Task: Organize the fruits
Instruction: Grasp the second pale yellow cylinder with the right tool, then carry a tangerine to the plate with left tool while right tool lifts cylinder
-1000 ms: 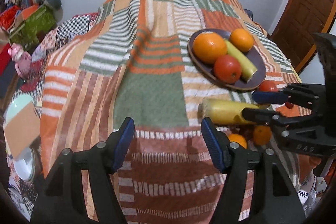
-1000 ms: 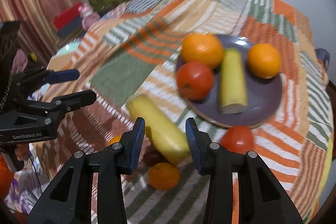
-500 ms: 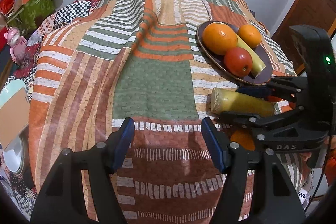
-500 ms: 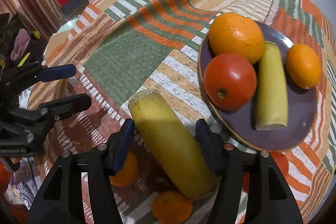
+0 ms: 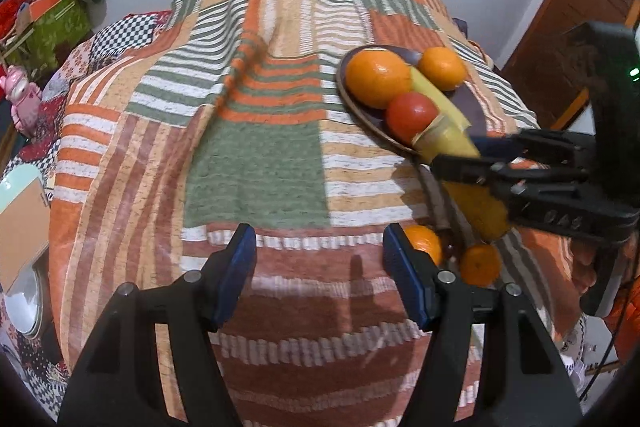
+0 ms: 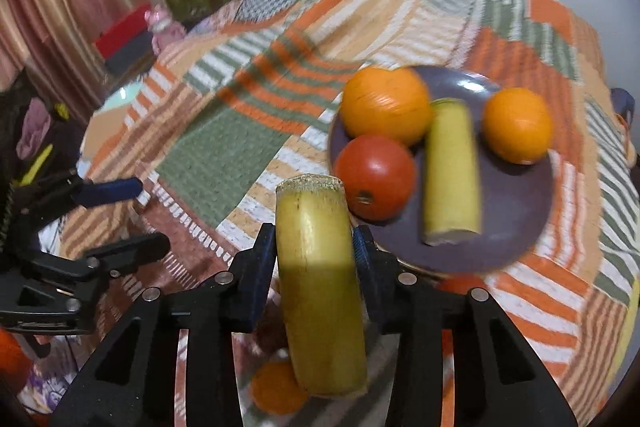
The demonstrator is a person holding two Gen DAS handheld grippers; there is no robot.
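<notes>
The right gripper (image 6: pixel 314 247) has both blue-padded fingers (image 6: pixel 262 267) pressed against a yellow banana piece (image 6: pixel 320 287), apparently raised off the cloth. The left gripper (image 5: pixel 319 277) hangs low with its jaws spread wide, nothing between them.

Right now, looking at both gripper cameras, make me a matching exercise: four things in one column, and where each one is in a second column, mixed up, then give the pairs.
Column one
1. tomato
2. held yellow piece
3. left gripper
4. small orange

Column two
A. clamped between the fingers of the right gripper
B. on the purple plate, beside the big orange
C. on the striped cloth, off the plate
D. hanging open over the cloth, holding nothing

Pairs: 1-B, 2-A, 3-D, 4-C
</notes>
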